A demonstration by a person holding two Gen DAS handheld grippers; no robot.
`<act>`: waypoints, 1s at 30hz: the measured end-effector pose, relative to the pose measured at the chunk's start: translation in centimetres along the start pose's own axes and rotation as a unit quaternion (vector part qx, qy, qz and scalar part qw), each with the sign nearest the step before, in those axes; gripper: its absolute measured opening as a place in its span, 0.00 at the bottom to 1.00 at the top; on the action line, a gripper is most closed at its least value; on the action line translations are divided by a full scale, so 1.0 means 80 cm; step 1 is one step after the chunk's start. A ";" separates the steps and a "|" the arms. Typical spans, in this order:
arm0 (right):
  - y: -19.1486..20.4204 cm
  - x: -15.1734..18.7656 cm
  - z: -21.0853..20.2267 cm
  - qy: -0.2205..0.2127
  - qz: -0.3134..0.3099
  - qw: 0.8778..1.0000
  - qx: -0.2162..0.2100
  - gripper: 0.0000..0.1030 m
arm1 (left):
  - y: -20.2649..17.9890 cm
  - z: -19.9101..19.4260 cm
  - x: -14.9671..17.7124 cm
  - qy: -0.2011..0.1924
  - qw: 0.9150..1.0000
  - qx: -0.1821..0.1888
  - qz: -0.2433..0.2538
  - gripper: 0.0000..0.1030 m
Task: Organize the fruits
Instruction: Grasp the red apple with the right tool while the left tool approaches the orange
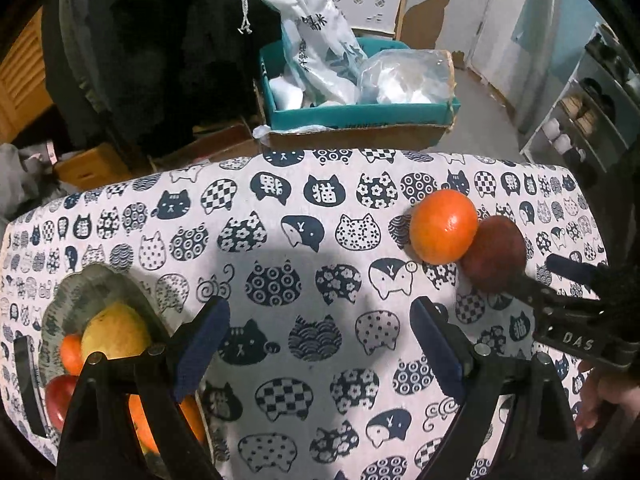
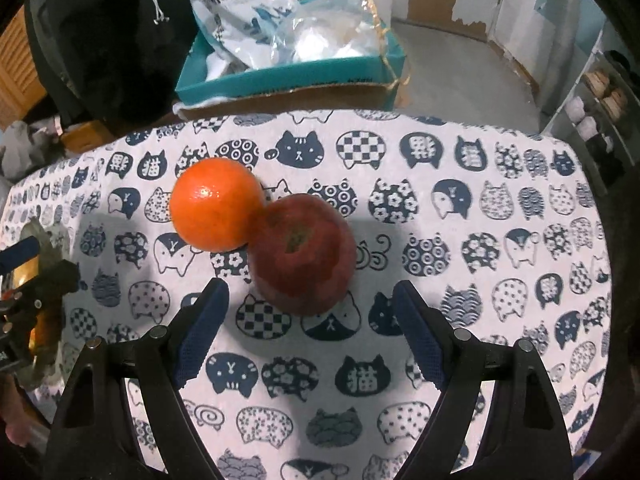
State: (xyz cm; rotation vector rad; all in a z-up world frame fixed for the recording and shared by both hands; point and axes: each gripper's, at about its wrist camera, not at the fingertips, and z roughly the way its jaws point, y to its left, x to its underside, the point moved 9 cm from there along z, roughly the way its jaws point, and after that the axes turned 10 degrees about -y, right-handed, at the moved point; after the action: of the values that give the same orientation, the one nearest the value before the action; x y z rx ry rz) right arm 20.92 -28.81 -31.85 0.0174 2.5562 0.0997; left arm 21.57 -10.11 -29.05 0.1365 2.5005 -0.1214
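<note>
Fruit is seen in two places on a bench (image 1: 320, 208) draped in a white cloth printed with dark blue cat heads. Ahead of the right tool (image 2: 308, 332), whose blue-padded fingers are spread apart with nothing between them, a red apple (image 2: 304, 256) is found just beyond the fingertips, slightly left of the gap's middle. An orange (image 2: 214, 204) is pressed against the apple's far left side, the two touching. In the left wrist view the same orange (image 1: 444, 226) and apple (image 1: 494, 256) are seen well off to the right of the left tool (image 1: 320, 340), with the right tool (image 1: 560, 292) reaching in beside the apple from the right edge. The left tool's fingers are likewise held wide apart over bare cloth, clamped on nothing. Just to its left, partly hidden behind its left finger, a grey-green bowl (image 1: 96, 280) is set on the bench; a yellow fruit (image 1: 114, 332), orange fruit (image 1: 70, 354) and a red fruit (image 1: 60, 398) are held inside it. Beyond the far edge of the bench, ahead of both tools, a teal cardboard box (image 1: 360, 114) filled with plastic bags is seen, with a dark garment hanging to its left and a white shelf unit (image 1: 580, 120) far to the right.
</note>
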 end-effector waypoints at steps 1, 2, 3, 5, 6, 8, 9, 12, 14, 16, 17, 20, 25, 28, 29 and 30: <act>0.001 0.000 0.006 0.003 0.001 1.000 -0.003 0.82 | -0.001 0.003 -0.001 0.000 1.000 0.000 0.001 0.90; 0.001 0.000 0.009 0.004 0.002 1.000 -0.005 0.82 | -0.002 0.005 -0.002 0.000 1.000 0.001 0.002 0.90; 0.002 0.000 0.015 0.006 0.002 1.000 -0.006 0.82 | -0.004 0.007 -0.002 -0.001 1.000 0.001 0.004 0.90; 0.004 -0.001 0.024 0.010 0.002 1.000 -0.008 0.82 | -0.007 0.013 -0.004 0.000 1.000 0.002 0.007 0.90; 0.004 -0.002 0.027 0.010 0.002 1.000 -0.009 0.82 | -0.009 0.016 -0.004 0.001 1.000 0.003 0.008 0.90; 0.006 -0.002 0.036 0.014 0.000 1.000 -0.010 0.82 | -0.013 0.021 -0.005 0.003 1.000 0.005 0.007 0.90; 0.007 -0.002 0.039 0.016 0.000 1.000 -0.010 0.81 | -0.015 0.023 -0.006 0.004 1.000 0.007 0.007 0.90; 0.007 -0.001 0.048 0.021 -0.003 1.000 -0.009 0.74 | -0.019 0.028 -0.008 0.008 1.000 0.009 0.010 0.90; 0.006 0.000 0.054 0.025 -0.004 1.000 -0.007 0.72 | -0.022 0.030 -0.009 0.008 1.000 0.009 0.016 0.90; 0.004 0.000 0.056 0.023 -0.002 1.000 -0.009 0.70 | -0.024 0.029 -0.012 0.004 1.000 0.009 0.022 0.90; 0.003 -0.001 0.056 0.022 -0.002 1.000 -0.011 0.70 | -0.025 0.029 -0.014 0.002 1.000 0.010 0.023 0.90; -0.006 0.001 0.053 0.020 0.008 1.000 -0.007 0.69 | -0.028 0.031 -0.015 0.004 1.000 0.019 0.020 0.90; -0.037 -0.002 0.041 0.008 0.035 0.999 0.013 0.69 | -0.040 0.035 -0.015 0.008 0.999 0.030 0.025 0.90; -0.053 -0.004 0.035 0.003 0.046 0.999 0.018 0.69 | -0.058 0.036 -0.018 0.009 0.998 0.044 0.034 0.90; -0.062 -0.003 0.033 0.002 0.052 0.998 0.022 0.69 | -0.063 0.036 -0.020 0.009 0.998 0.046 0.038 0.90; -0.069 -0.002 0.030 0.000 0.059 0.998 0.025 0.69 | -0.070 0.037 -0.022 0.007 0.998 0.049 0.046 0.90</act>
State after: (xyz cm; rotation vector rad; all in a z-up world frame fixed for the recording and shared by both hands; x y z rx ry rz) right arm 22.43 -34.18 -34.17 0.1869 2.5573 0.0799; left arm 23.97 -16.16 -30.09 0.2942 2.4978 -0.2045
